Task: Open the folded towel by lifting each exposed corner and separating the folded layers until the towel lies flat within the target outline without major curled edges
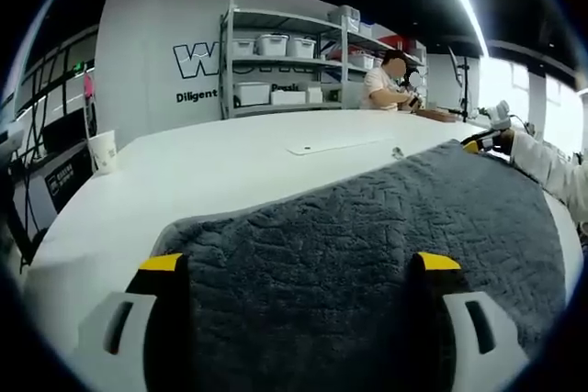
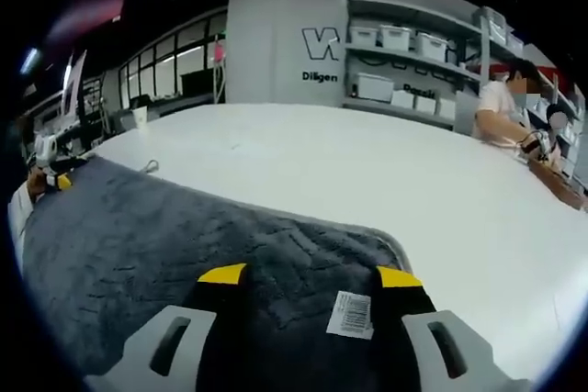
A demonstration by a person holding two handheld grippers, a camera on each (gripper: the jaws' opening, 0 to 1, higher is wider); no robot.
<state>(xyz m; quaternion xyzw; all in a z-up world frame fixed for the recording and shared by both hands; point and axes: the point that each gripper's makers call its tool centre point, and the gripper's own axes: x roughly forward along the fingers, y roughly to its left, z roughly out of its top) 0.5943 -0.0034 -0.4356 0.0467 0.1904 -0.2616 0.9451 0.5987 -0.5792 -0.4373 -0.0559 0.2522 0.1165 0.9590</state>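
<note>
In the left gripper view, the left gripper [image 1: 299, 268] rises from the bottom edge with its two yellow-tipped jaws standing well apart, released and holding nothing. The grey towel [image 1: 367, 227] lies spread on the white table [image 1: 220, 167], and its near edge runs under and between the jaws, so the tool sits right at the cloth's border. From there the towel stretches away to the right, its quilted surface mostly flat, with a rounded corner just left of the left jaw. At the far right end of the cloth the other gripper [image 1: 480, 142] shows, yellow-tipped and held by a person's white sleeve [image 1: 551, 167], close to the towel's far edge; whether it touches the cloth cannot be told here.

In the right gripper view, the right gripper [image 2: 312, 274] likewise stands with its jaws spread wide over the towel [image 2: 165, 236], gripping nothing. A white care label [image 2: 350, 315] lies on the cloth between the jaws, nearer the right one. The towel's rounded corner curves just beyond the right jaw, and the cloth runs off to the left, where the other gripper [image 2: 57, 176] sits at its far end.

Further off on the table stands a paper cup [image 1: 103, 151]. Beyond the table are storage shelves [image 1: 285, 61] with white bins, a lettered wall, and a seated person [image 2: 503, 103].
</note>
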